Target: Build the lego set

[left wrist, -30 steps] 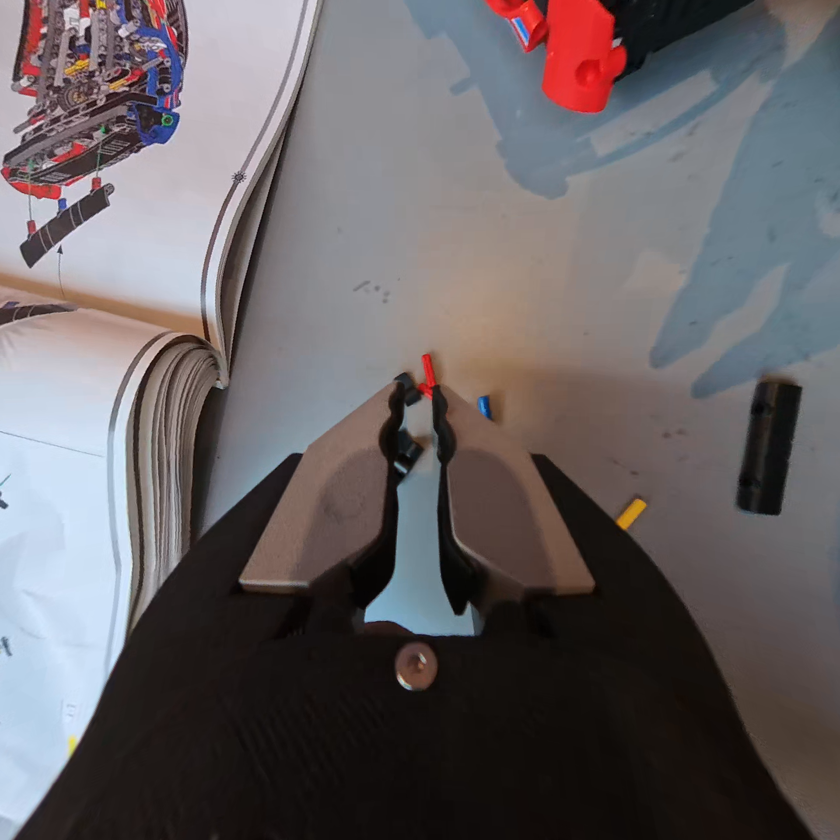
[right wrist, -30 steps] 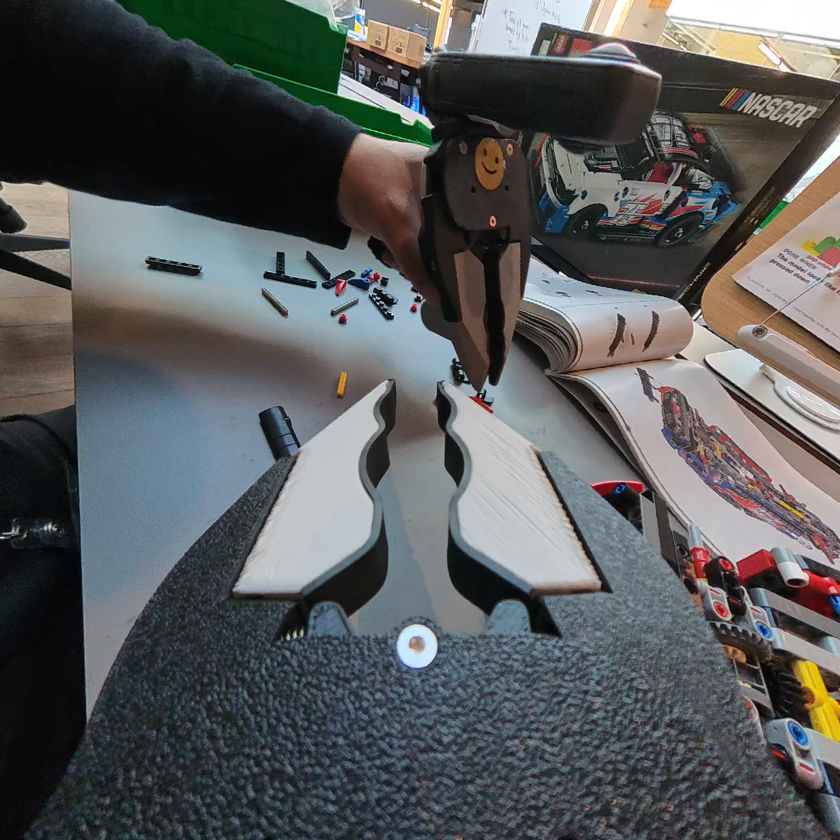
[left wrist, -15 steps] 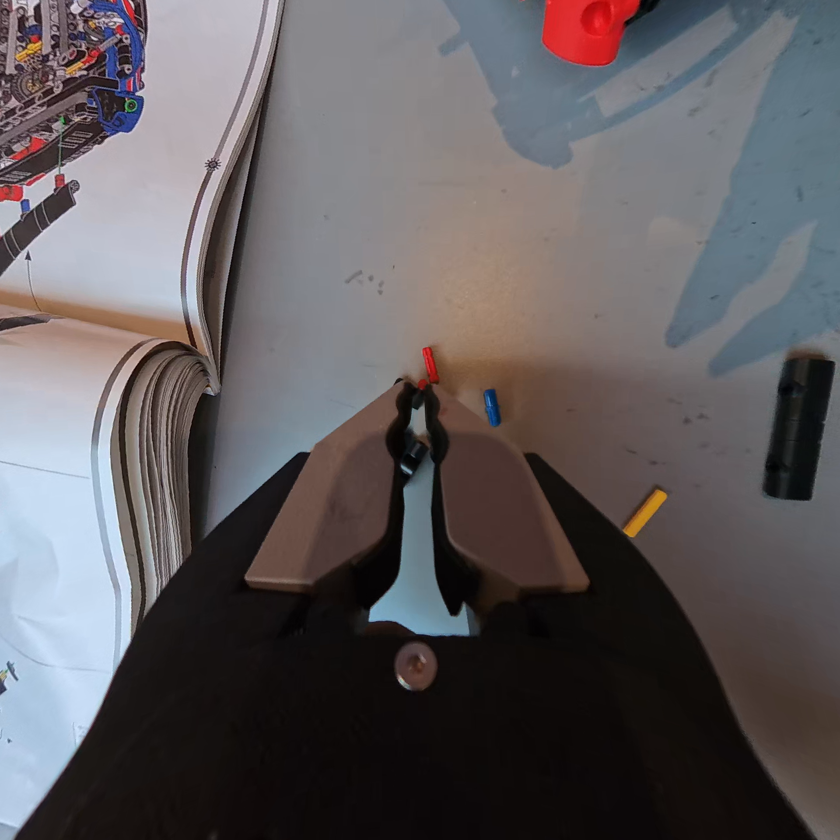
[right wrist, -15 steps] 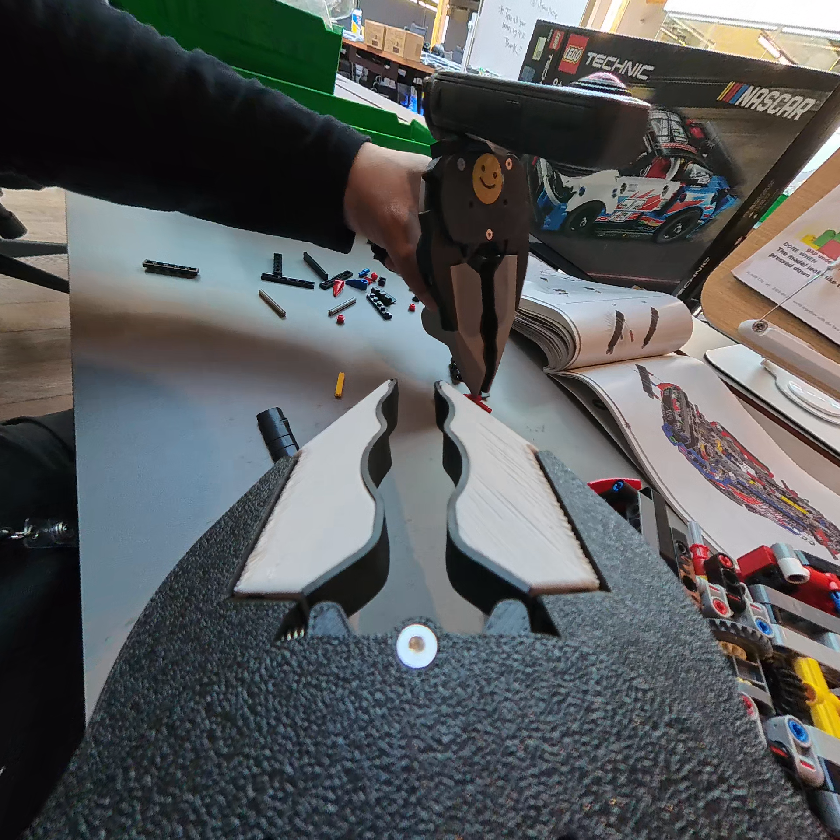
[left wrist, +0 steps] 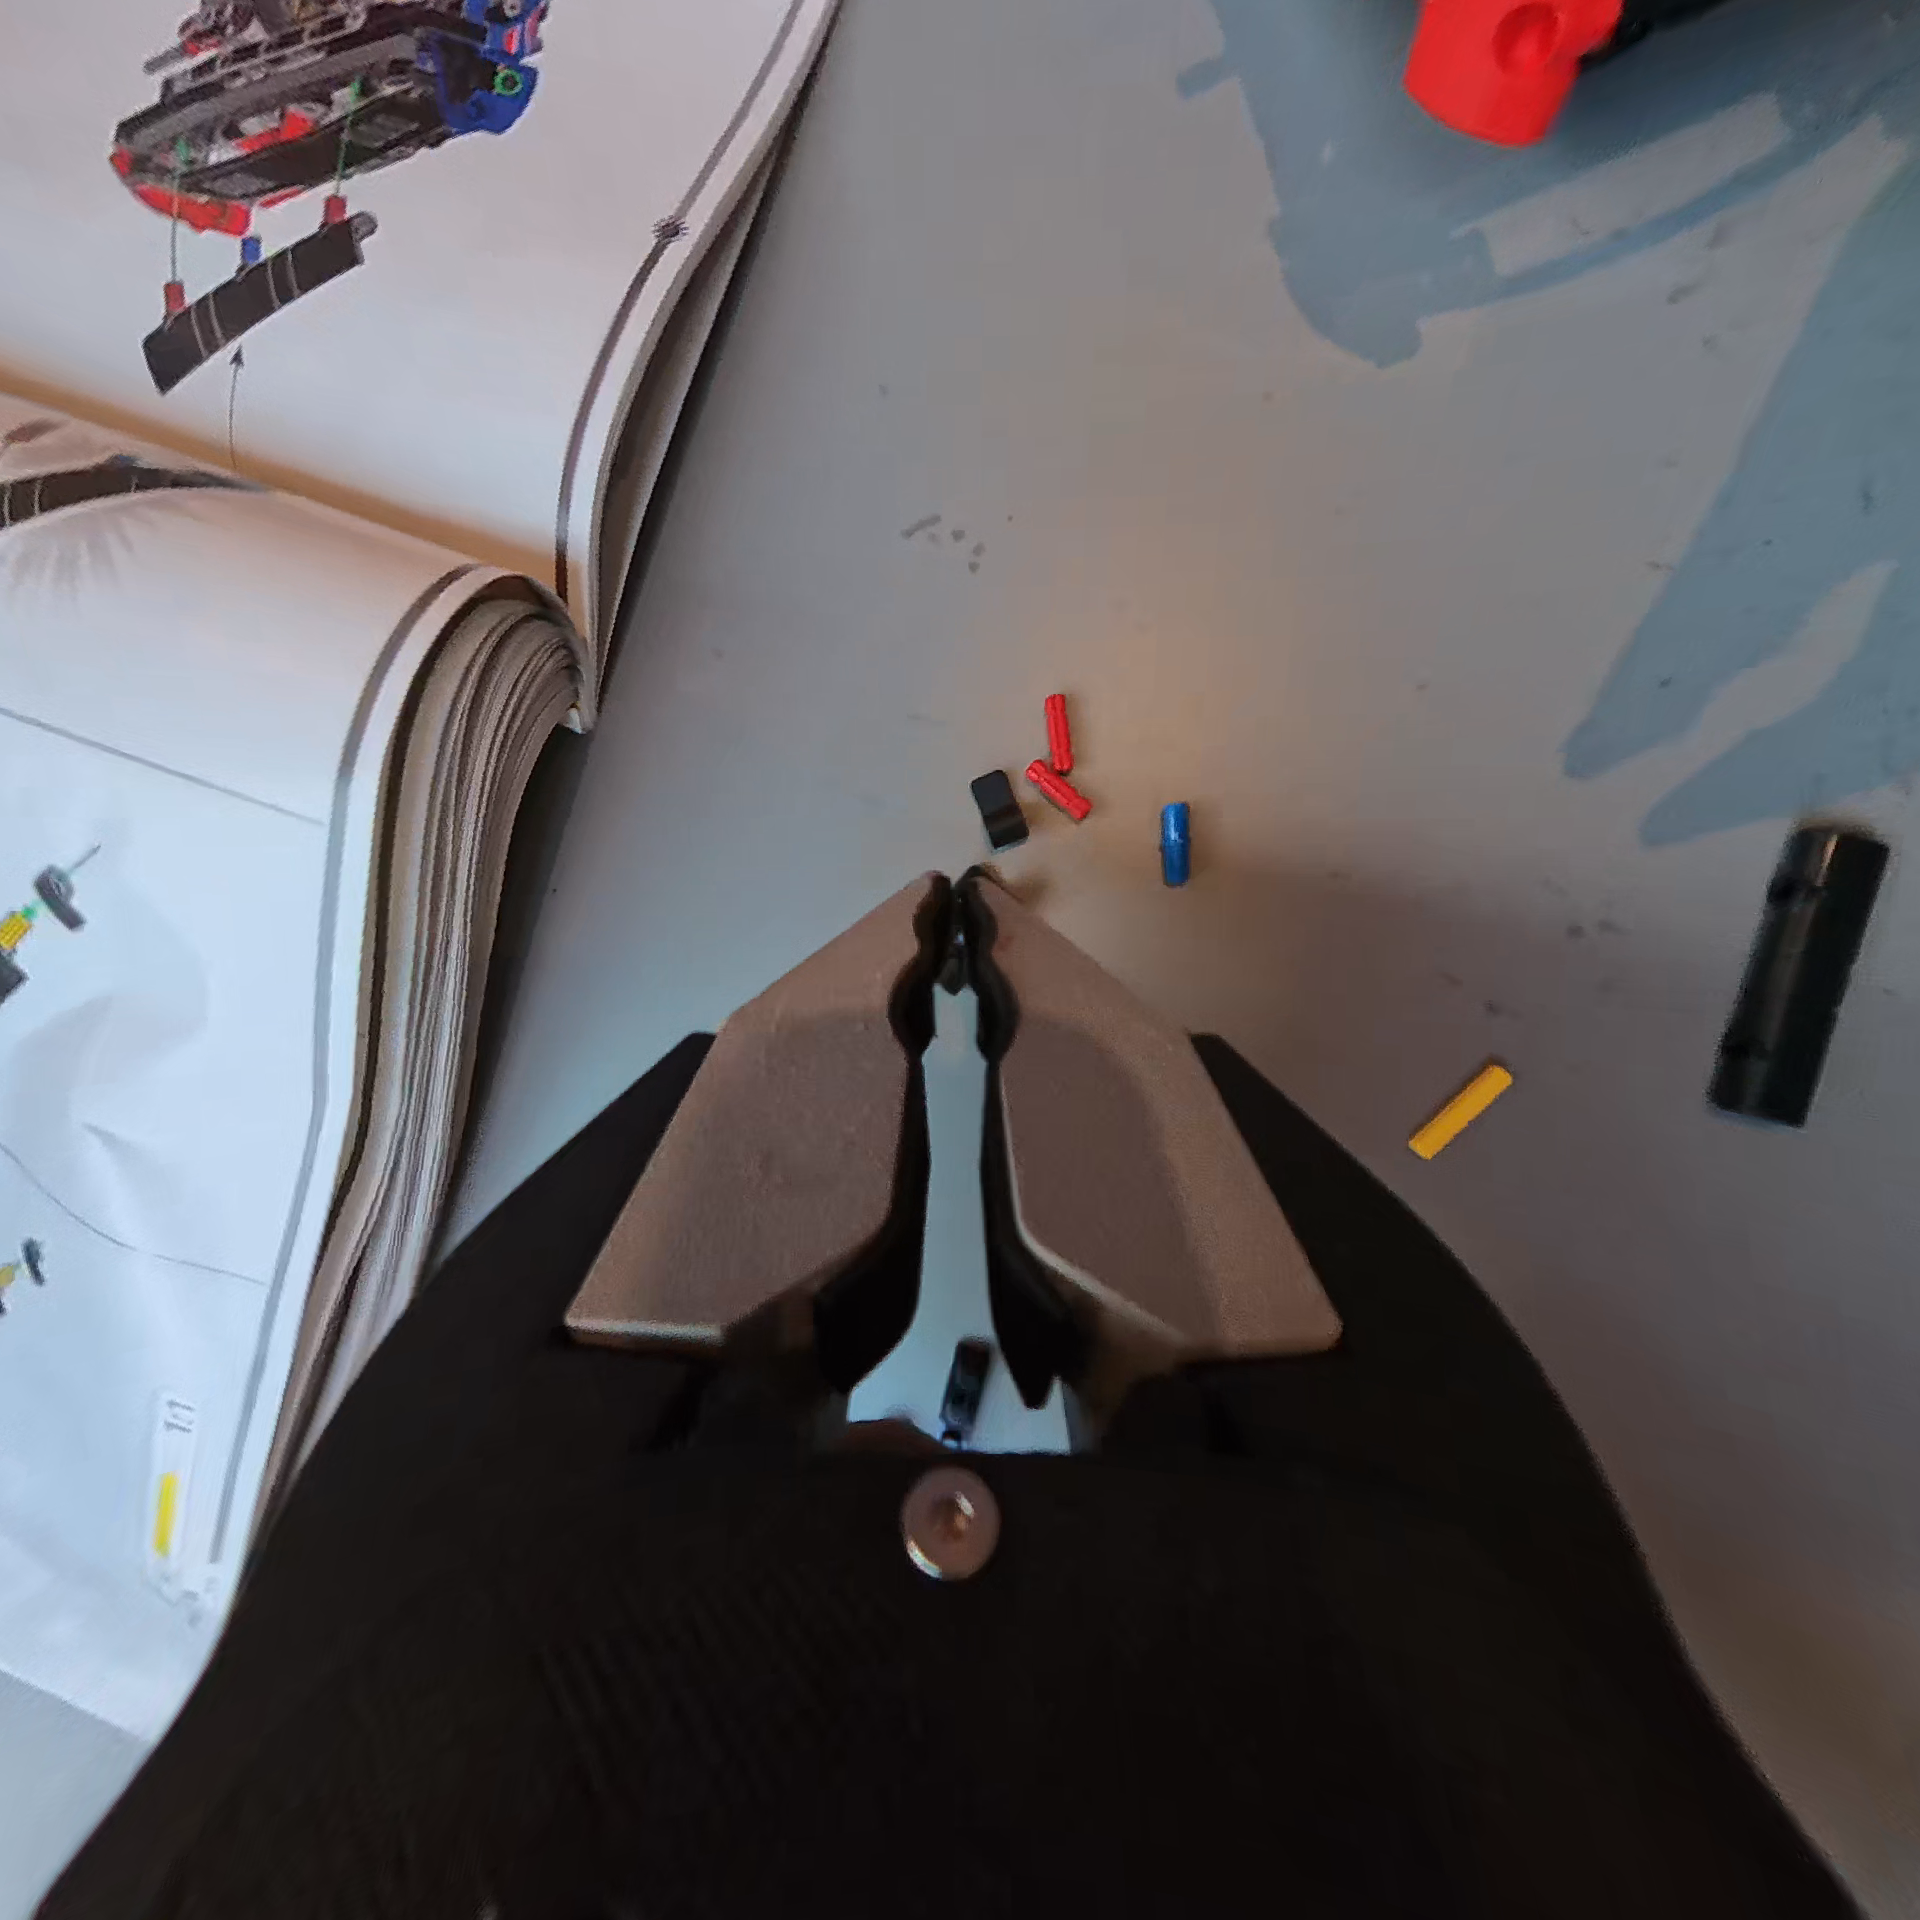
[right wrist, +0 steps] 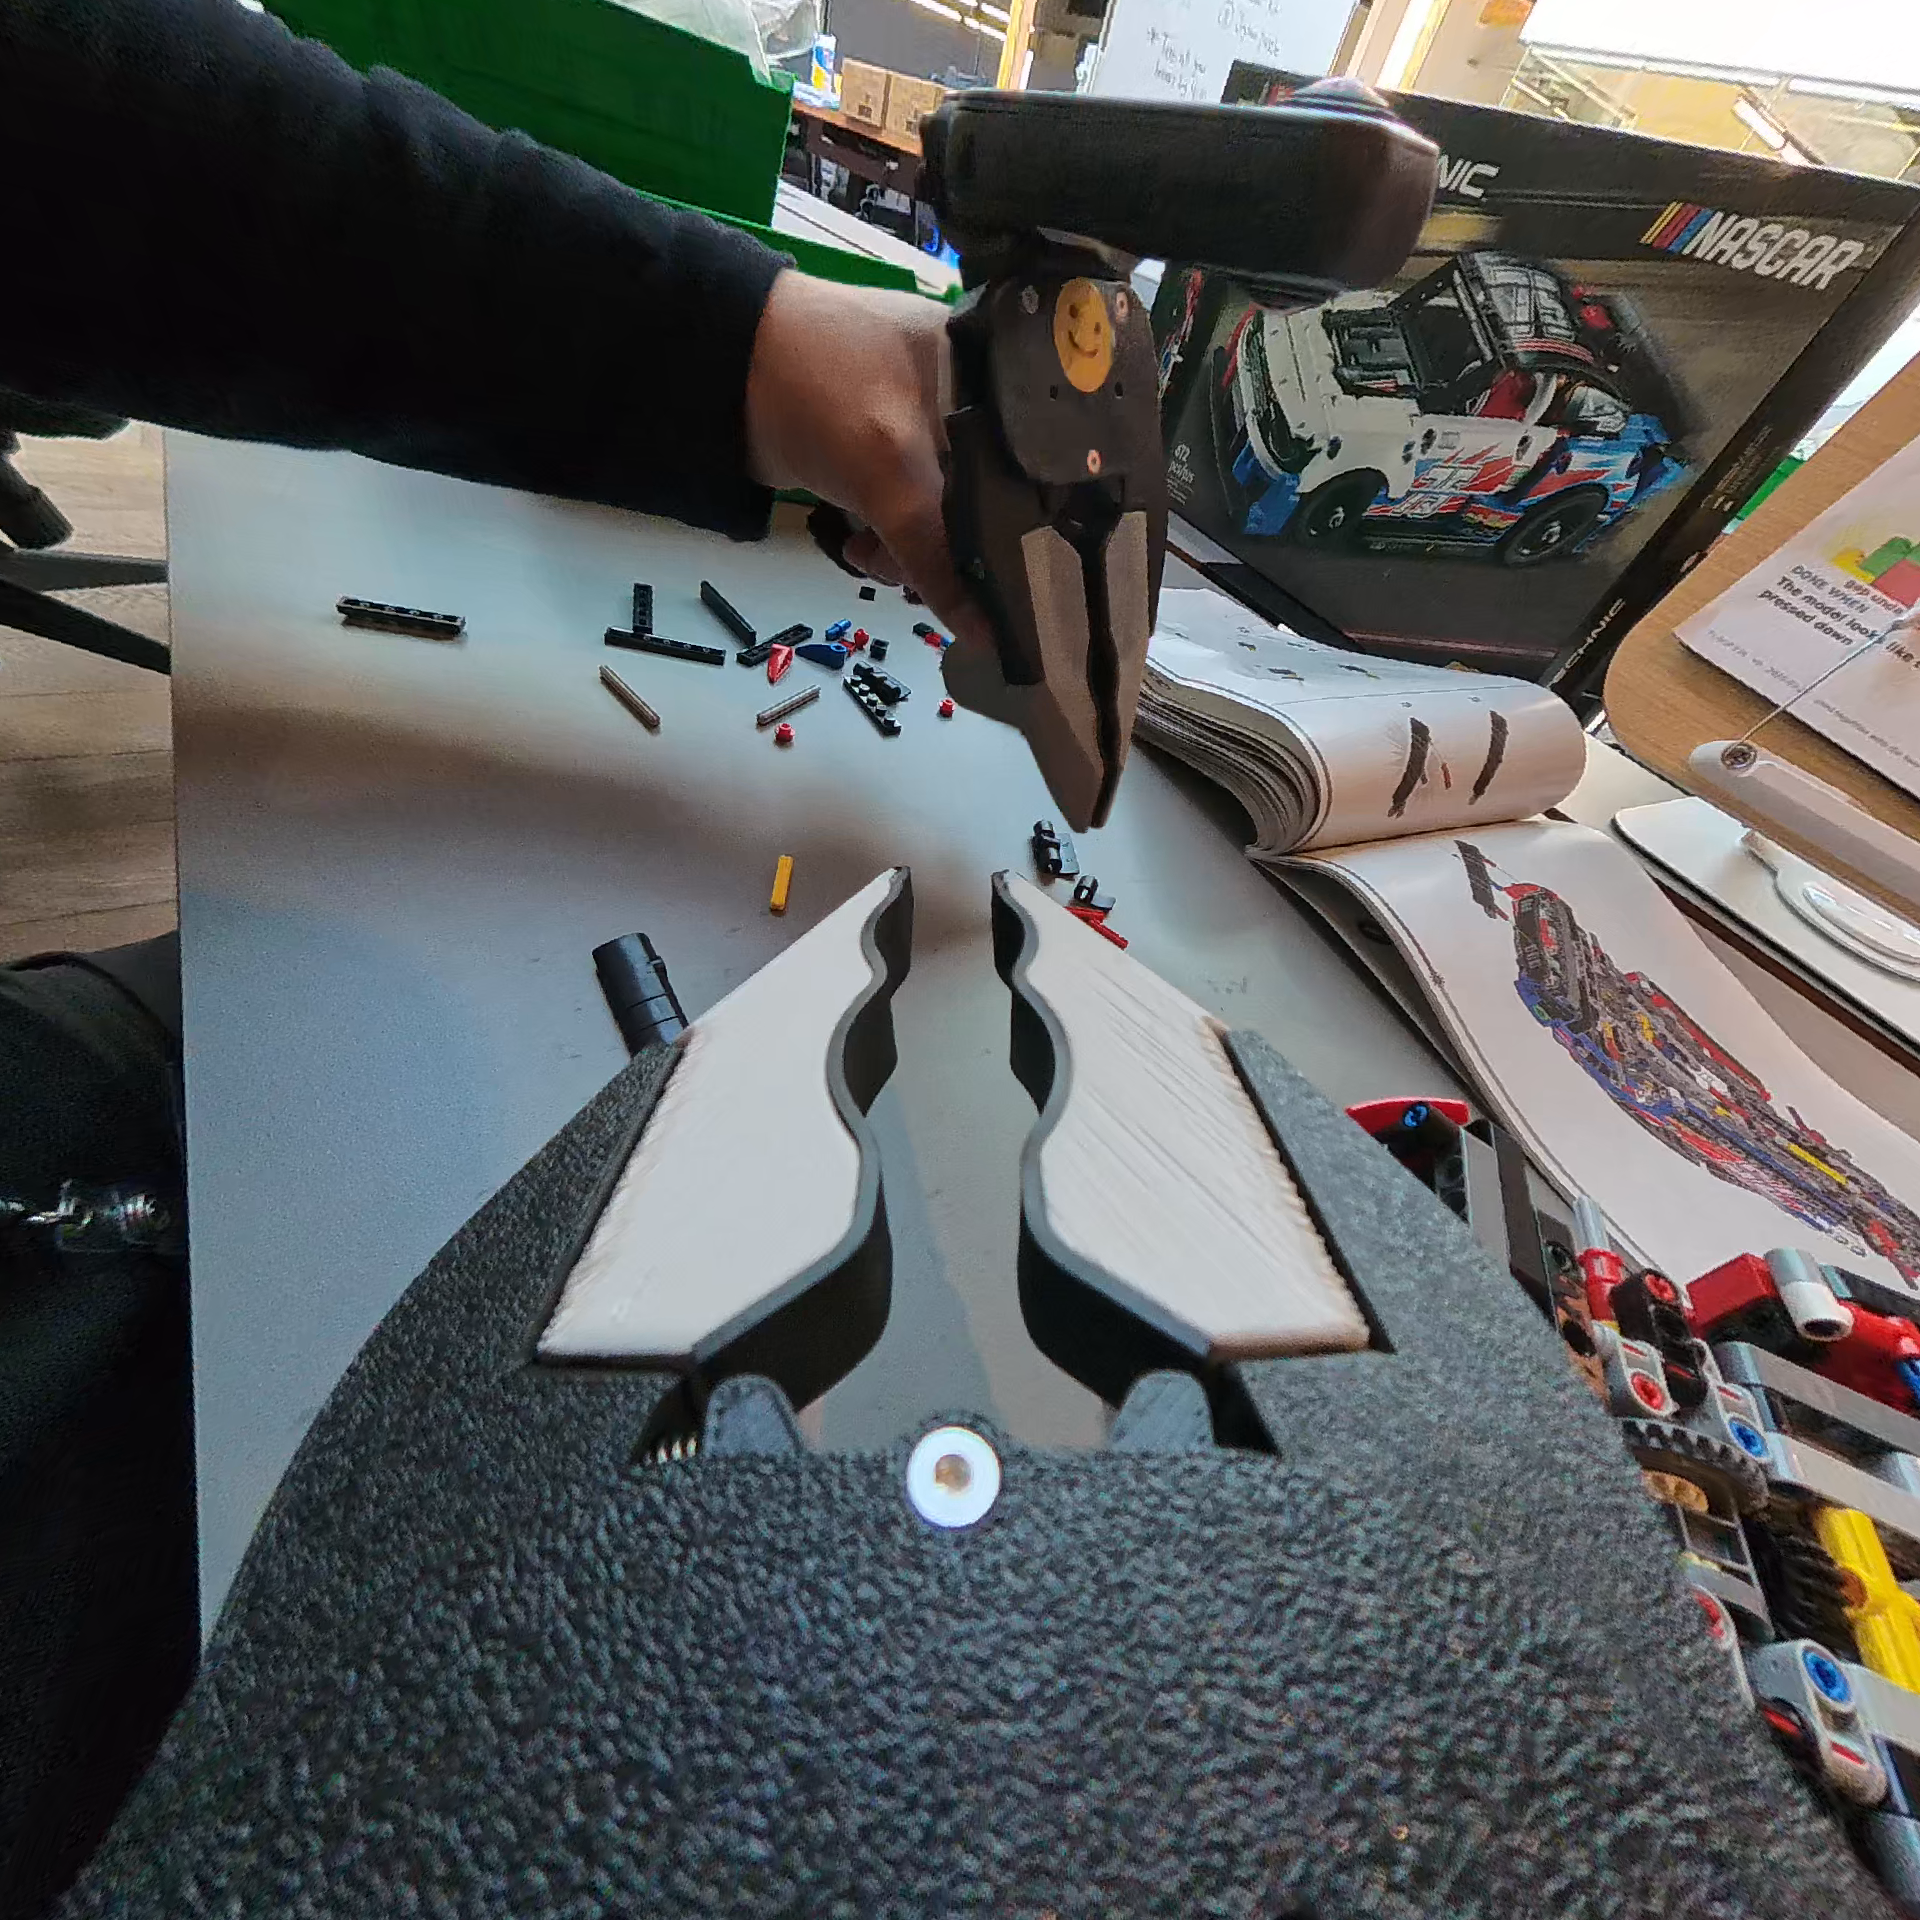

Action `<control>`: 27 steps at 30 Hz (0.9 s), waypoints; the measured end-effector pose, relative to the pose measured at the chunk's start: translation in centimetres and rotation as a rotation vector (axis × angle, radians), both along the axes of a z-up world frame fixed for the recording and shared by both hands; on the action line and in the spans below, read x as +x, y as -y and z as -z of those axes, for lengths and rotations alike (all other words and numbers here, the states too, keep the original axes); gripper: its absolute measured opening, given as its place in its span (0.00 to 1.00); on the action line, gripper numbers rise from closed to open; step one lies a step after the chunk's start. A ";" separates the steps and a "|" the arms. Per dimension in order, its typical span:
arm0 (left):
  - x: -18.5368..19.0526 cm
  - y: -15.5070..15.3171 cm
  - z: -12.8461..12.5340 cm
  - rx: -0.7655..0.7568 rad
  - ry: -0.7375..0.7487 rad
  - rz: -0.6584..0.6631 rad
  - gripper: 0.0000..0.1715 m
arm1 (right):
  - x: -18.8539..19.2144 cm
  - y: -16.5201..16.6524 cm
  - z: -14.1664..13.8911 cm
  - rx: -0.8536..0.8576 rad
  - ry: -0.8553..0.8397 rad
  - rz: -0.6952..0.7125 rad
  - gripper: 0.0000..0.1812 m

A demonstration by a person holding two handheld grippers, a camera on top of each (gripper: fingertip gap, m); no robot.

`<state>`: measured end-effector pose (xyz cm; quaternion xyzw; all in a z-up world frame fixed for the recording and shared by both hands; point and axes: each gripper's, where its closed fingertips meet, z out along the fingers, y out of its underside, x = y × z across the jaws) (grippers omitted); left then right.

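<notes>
The left gripper (left wrist: pixel 958 902) hangs above the table (left wrist: pixel 1143 436) with its jaws pressed together at the tips; something small and dark seems caught between them, though I cannot tell what it is. Just ahead of those jaws lie the loose pieces: a black clip (left wrist: pixel 998 809) slightly to their left, two red pins (left wrist: pixel 1058 764) straight ahead and touching each other in a V, and a blue pin (left wrist: pixel 1175 843) just to the right. The blue pin's long axis runs almost straight away from the jaws, while the nearer red pin lies slantwise across them. A yellow pin (left wrist: pixel 1459 1110) and a black tube (left wrist: pixel 1797 975) sit well off to the right, and the open instruction book (left wrist: pixel 312 935) lies to the left.

The right gripper (right wrist: pixel 951 888) has its jaws spread and holds nothing. The half-built car (right wrist: pixel 1766 1382) sits beside it on its right.

The left gripper is much the nearer to the pins; from the right wrist view it hangs just past the right jaws' tips. Taking a red pin probably calls for turning the jaws to cross its length.
</notes>
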<state>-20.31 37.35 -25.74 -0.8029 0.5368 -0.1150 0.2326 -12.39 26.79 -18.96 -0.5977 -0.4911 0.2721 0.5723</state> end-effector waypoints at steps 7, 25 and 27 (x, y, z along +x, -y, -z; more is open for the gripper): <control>1.4 0.5 0.8 -0.095 0.027 -0.086 0.09 | 0.0 0.0 0.0 -0.003 -0.005 -0.001 0.08; 2.7 5.6 -1.0 -0.197 0.046 0.020 0.03 | 0.2 -0.6 0.6 0.014 0.056 0.038 0.09; 3.5 8.0 -1.7 -0.268 0.079 0.056 0.03 | -0.1 -0.6 1.3 0.049 0.131 0.035 0.13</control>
